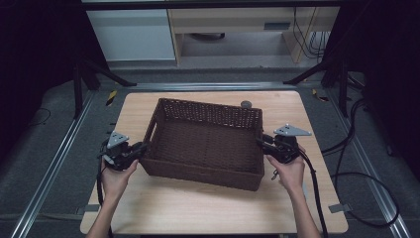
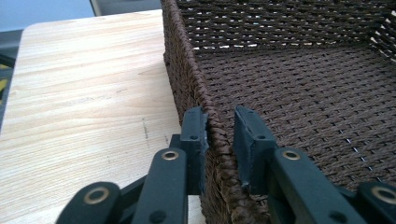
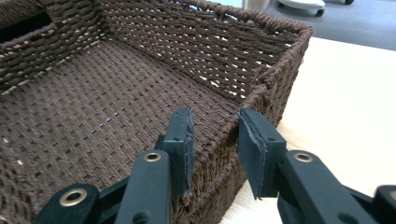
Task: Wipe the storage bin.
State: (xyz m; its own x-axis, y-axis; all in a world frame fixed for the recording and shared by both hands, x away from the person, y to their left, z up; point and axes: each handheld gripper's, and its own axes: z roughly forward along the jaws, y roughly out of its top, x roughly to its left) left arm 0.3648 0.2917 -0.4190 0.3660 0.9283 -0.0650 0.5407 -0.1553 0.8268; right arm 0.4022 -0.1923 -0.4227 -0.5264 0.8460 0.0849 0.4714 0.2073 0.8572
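Item one, nearest: my left hand (image 1: 115, 181) and right hand (image 1: 291, 172), coming in from the near edge of the worktop (image 1: 198, 208), each carrying a gripper.

Item two: left gripper (image 1: 140, 148), at the basket's left wall. Its fingers (image 2: 194, 135) straddle the rim, one outside, one inside, clenched on the weave; the outer pad lies against the wall, with a slight gap showing by the inner pad.

Item three: right gripper (image 1: 261, 142), at the basket's right wall. Its fingers (image 3: 180, 140) straddle that rim likewise; the inner pad touches the wall, the outer pad stands a little off it, so I cannot tell whether the grasp is firm.

Item four: brown woven basket (image 1: 208, 144), rectangular, empty, sitting mid-worktop between my two grippers, turned slightly askew, a handle slot in its left wall.

Item five, farthest: a small grey round object (image 1: 246, 104), on the worktop just beyond the basket's far right corner.
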